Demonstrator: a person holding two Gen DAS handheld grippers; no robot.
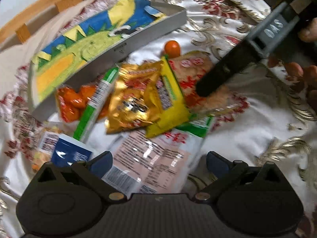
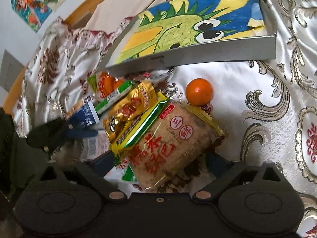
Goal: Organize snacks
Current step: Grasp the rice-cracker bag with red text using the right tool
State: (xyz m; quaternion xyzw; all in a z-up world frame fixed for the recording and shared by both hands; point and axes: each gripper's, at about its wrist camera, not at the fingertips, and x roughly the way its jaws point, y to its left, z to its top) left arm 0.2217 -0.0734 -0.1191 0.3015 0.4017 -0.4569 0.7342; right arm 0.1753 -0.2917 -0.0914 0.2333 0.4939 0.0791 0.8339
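While the tray (image 2: 198,57) with the dragon drawing is sitting bare of snacks on the bedspread (image 2: 257,99), we are judging the sorting barely begun: the packets are lying heaped just beside its near wall. Our right claw (image 2: 158,164) is spread around the rice-cracker bag (image 2: 174,138), not yet pinching. Our left claw (image 1: 158,162) is hovering open over the clear pink packet (image 1: 154,154). Open cloth is lying rightward; the orange (image 2: 199,92) is touching the bag's far end.
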